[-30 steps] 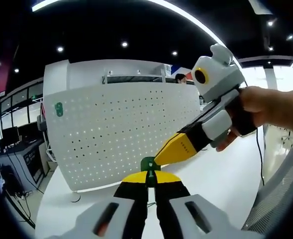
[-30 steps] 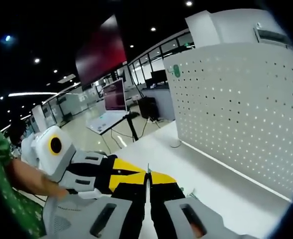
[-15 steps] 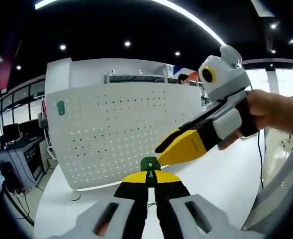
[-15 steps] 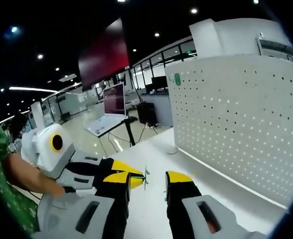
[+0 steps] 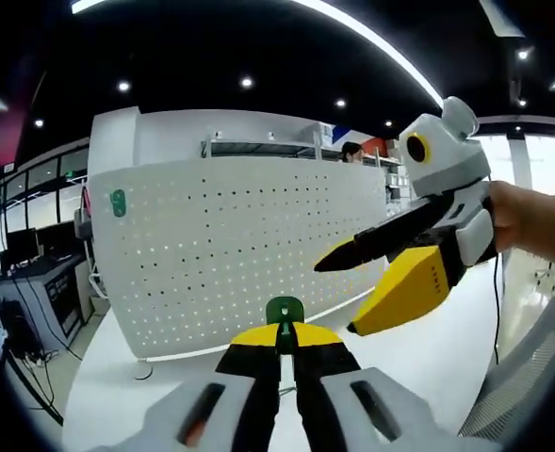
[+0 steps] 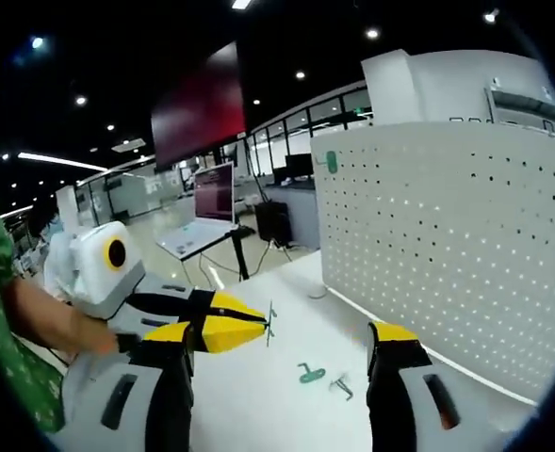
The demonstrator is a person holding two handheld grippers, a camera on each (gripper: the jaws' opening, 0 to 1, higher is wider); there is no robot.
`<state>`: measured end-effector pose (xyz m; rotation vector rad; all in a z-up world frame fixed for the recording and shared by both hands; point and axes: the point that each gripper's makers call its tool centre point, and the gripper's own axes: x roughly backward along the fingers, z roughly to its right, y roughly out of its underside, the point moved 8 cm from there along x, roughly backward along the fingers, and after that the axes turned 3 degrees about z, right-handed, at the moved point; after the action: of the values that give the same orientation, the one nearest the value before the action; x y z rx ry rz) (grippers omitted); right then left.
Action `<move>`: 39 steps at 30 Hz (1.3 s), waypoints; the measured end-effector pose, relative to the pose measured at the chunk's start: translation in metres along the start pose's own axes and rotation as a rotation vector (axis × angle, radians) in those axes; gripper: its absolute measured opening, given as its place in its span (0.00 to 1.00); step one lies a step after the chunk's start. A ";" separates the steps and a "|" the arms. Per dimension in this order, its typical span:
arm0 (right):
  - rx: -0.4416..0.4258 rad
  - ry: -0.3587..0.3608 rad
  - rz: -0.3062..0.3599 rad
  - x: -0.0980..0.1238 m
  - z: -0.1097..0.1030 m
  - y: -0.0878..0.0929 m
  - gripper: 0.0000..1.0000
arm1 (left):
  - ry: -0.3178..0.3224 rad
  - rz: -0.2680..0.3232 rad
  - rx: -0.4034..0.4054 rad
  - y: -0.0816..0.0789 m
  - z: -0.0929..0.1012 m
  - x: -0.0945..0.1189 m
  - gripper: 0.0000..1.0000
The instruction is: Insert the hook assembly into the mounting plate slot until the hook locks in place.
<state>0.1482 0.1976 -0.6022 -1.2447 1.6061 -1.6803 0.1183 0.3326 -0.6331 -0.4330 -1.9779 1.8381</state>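
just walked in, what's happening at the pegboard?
A person holds a pair of tongs in each hand in front of the white pegboard. The left tongs are shut on a small green hook piece, held up facing the board. The right tongs are wide open and hold nothing. Two small hook parts lie loose on the white table. A green hook is mounted near the pegboard's top corner. The held piece is not in the board yet.

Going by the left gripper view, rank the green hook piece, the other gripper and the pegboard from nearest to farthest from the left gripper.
1. The green hook piece: pinched at the tips of the left gripper, dead centre.
2. The right gripper: jaws open, up and to the right, apart from the hook.
3. The white pegboard: upright behind both, with a second green piece on its upper left.
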 end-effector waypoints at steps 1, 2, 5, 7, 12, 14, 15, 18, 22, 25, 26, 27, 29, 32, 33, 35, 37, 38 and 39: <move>0.003 0.003 0.002 0.001 0.000 0.000 0.84 | -0.001 0.000 0.001 0.000 -0.001 0.000 0.03; 0.007 0.008 0.006 0.002 0.000 0.000 0.87 | -0.003 0.001 0.002 -0.001 -0.001 0.000 0.03; 0.004 0.004 0.015 0.007 -0.001 0.000 0.90 | -0.013 -0.001 0.006 -0.002 -0.004 0.000 0.03; 0.010 0.013 0.021 0.011 -0.002 0.000 0.92 | -0.017 0.003 0.011 -0.004 -0.005 0.000 0.03; 0.014 0.020 0.046 0.023 -0.006 0.000 0.97 | -0.032 0.010 0.018 -0.011 -0.009 -0.002 0.03; 0.015 0.026 0.045 0.030 -0.007 0.001 0.98 | -0.039 0.014 0.018 -0.014 -0.011 -0.003 0.03; 0.017 0.033 0.054 0.034 -0.007 0.001 0.98 | -0.044 0.014 0.019 -0.015 -0.012 -0.003 0.03; 0.039 0.059 0.077 0.044 -0.007 -0.002 1.00 | -0.054 0.022 0.023 -0.019 -0.014 -0.004 0.03; 0.052 0.076 0.085 0.055 -0.006 -0.005 1.00 | -0.076 0.032 0.027 -0.027 -0.021 -0.005 0.03; 0.075 0.102 0.104 0.064 -0.005 -0.011 1.00 | -0.098 0.045 0.028 -0.036 -0.029 -0.007 0.03; 0.076 0.104 0.106 0.066 -0.005 -0.012 1.00 | -0.106 0.050 0.028 -0.039 -0.031 -0.007 0.03; 0.075 0.110 0.113 0.069 -0.005 -0.014 1.00 | -0.115 0.054 0.028 -0.042 -0.034 -0.008 0.03; 0.071 0.120 0.129 0.073 -0.004 -0.017 1.00 | -0.130 0.066 0.027 -0.049 -0.039 -0.009 0.03; 0.071 0.127 0.134 0.076 -0.001 -0.019 1.00 | -0.156 0.086 0.024 -0.062 -0.049 -0.012 0.03; 0.072 0.130 0.133 0.076 -0.001 -0.019 1.00 | -0.165 0.094 0.024 -0.067 -0.052 -0.013 0.03; 0.075 0.137 0.135 0.079 0.002 -0.020 1.00 | -0.179 0.106 0.020 -0.075 -0.057 -0.014 0.03; 0.074 0.141 0.139 0.081 0.003 -0.022 1.00 | -0.192 0.116 0.023 -0.081 -0.061 -0.016 0.03; 0.076 0.145 0.141 0.082 0.004 -0.023 1.00 | -0.197 0.118 0.023 -0.083 -0.063 -0.017 0.03; 0.078 0.147 0.141 0.082 0.005 -0.024 1.00 | -0.201 0.120 0.024 -0.085 -0.064 -0.017 0.03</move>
<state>0.1201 0.1298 -0.5579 -0.9660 1.6552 -1.7615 0.1688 0.3729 -0.5466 -0.3803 -2.0987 2.0490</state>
